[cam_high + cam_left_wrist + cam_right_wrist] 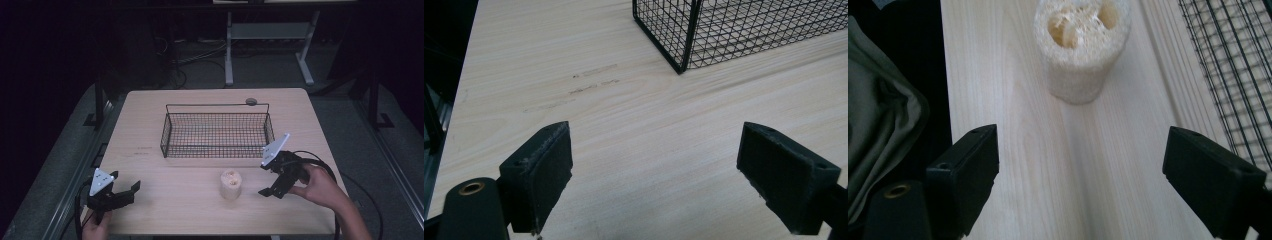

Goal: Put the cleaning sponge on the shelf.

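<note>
Upright, the loofah (230, 184) stands on end; both tools gape, empty.

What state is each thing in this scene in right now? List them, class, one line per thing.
Left tongs: open, holding nothing, low over the table near its front left corner.
Right tongs: open, holding nothing, pointed at the loofah, not touching it.
Loofah piece: standing upright on the table, outside the basket, untouched.
Wire basket: upright on the table, nothing inside.
</note>
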